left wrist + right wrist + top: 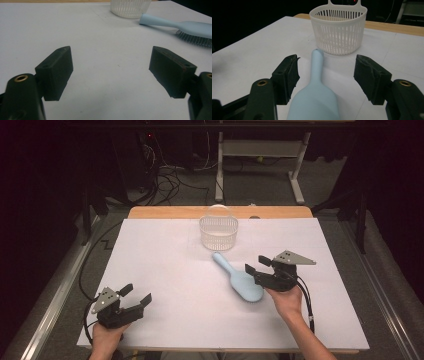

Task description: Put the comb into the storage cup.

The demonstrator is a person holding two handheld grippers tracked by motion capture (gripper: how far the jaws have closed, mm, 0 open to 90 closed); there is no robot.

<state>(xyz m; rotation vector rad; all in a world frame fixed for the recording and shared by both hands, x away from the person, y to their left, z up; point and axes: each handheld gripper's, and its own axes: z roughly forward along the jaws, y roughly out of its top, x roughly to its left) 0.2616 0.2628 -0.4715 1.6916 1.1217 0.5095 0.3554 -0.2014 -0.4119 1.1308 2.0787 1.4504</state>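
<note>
The right gripper [256, 265] hangs low over the light blue hairbrush [239, 278], jaws spread either side of its handle without touching. The brush lies bristles-down on the bench [165, 265] near the white basket [218, 232]. The left gripper [136, 295], jaws spread, rests at the near left corner.

The pale blue plastic hairbrush [314, 100] runs off the right gripper view's edge at six o'clock, and its bristled head [197, 37] off the left gripper view's at three o'clock.
</note>
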